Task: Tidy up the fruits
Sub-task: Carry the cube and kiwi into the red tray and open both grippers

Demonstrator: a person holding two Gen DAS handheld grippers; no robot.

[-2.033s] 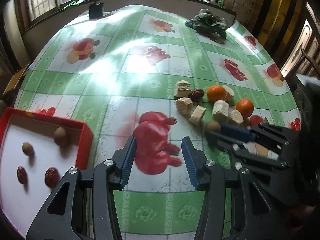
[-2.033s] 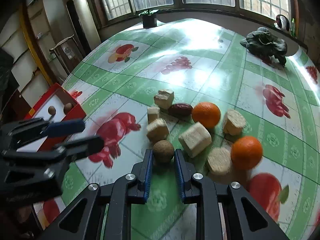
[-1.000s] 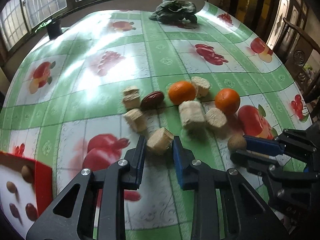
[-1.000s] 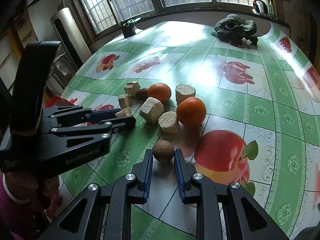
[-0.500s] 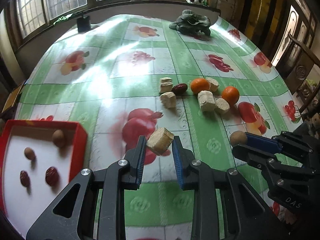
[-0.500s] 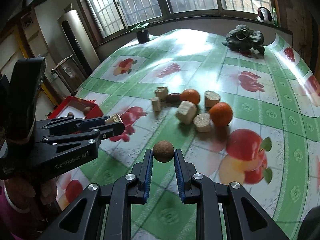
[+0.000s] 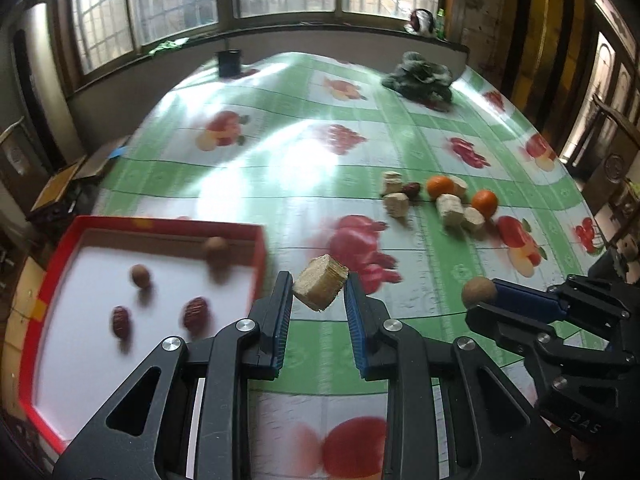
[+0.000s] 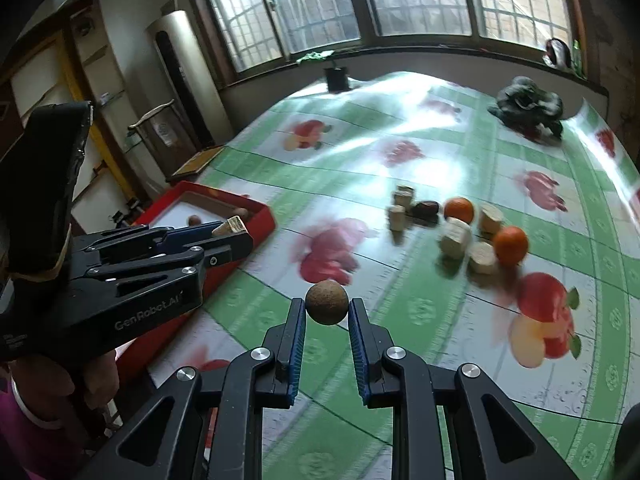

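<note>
The left gripper [image 7: 319,294] pinches a tan chunk [image 7: 320,288] above the cloth, just beside the red tray's [image 7: 260,240] near corner; the right gripper [image 8: 326,312] pinches a brown ball [image 8: 326,303] over the cloth, right of the tray. Best carry each fully over the rim before letting go, low and one at a time, so neither clips the wall nor the other tool; the tray floor has room between its four fruits [image 7: 140,276]; oranges [image 7: 484,202] and other chunks lie well apart.

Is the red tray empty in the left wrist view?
No, the red tray holds four small items: two round brown fruits and two dark red dates.
</note>
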